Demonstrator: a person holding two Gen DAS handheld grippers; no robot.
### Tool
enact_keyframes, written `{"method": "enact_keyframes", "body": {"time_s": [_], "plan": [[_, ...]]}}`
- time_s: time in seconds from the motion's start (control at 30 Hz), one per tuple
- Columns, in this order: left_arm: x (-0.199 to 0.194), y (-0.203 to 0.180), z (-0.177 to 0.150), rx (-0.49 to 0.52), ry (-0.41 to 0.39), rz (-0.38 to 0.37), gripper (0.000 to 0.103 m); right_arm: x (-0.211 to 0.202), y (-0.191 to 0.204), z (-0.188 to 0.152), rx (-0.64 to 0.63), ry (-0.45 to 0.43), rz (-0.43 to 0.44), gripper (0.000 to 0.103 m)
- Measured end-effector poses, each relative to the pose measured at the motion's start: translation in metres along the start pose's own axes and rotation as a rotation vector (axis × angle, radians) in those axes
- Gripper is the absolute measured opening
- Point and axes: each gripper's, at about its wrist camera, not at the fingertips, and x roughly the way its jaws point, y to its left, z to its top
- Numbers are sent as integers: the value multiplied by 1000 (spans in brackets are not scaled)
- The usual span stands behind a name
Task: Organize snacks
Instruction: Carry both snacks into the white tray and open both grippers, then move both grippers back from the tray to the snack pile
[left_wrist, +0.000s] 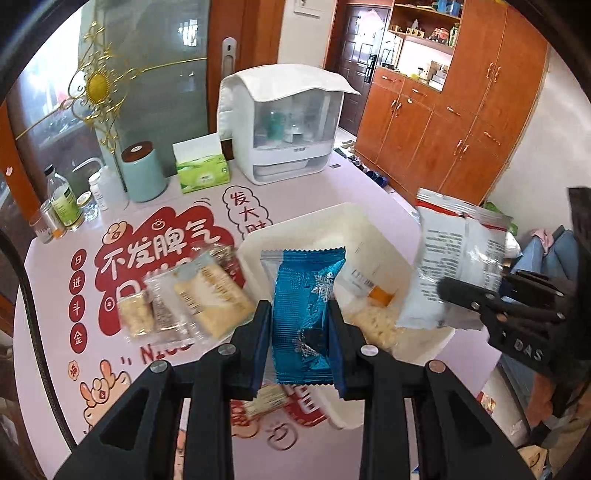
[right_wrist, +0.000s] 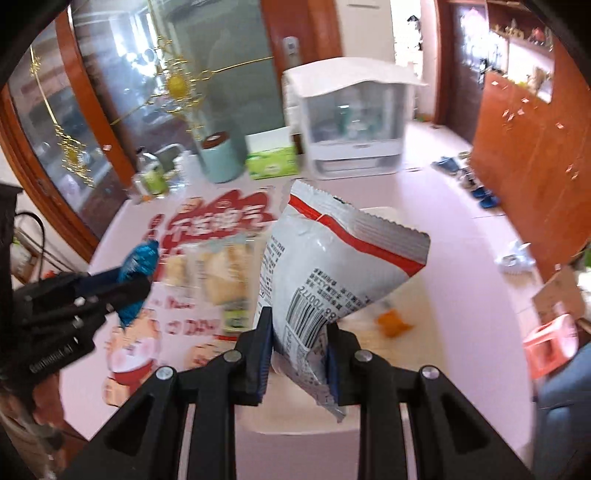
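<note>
While the left tongs (left_wrist: 301, 325) pinch a blue foil snack packet (left_wrist: 304, 295) upright above a white tub (left_wrist: 332, 221) on the bench (left_wrist: 332, 181), the right tongs (right_wrist: 300, 345) beside them clamp a grey-and-red snack bag (right_wrist: 332, 266) over that same tub.

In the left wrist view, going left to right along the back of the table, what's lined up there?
Green-labelled bottle → white bottle → mint green canister → green tissue box → white cabinet with clear front.
</note>
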Motion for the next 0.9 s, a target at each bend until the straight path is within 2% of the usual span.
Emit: {"method": "enact_keyframes", "body": {"time_s": [0.2,0.37,0.6,0.63,0.67,0.7,0.73,0.77,0.8,0.87,0.9], "plan": [[35,-36,16,-18,18,48,27,-5,-38,-2,-47,-10,-49,25],[64,-45,24,-46,50,89,27,10,-55,2,-62,12,-43,26],[89,-43,29,-64,91,142,30,36,-57,11,-102,56,-40,27],[92,-42,29,-64,95,148,34,40,-58,13,-104,62,-40,27],[94,-41,28,-64,104,151,53,43,-58,14,-103,65,-38,28],[96,-40,28,-66,111,156,82,45,-59,16,-101,63,-39,28],[97,-39,26,-72,110,168,92,46,-58,17,-103,60,-39,29],[96,-38,25,-77,101,176,97,48,-58,18,-107,55,-37,33],[94,-37,24,-79,88,182,97,48,-59,19,-109,50,-38,37],[94,-36,22,-71,90,193,97,48,-59,19,-108,31,-54,55],[93,-35,21,-71,91,205,97,47,-59,20,-108,22,-59,56]]}}
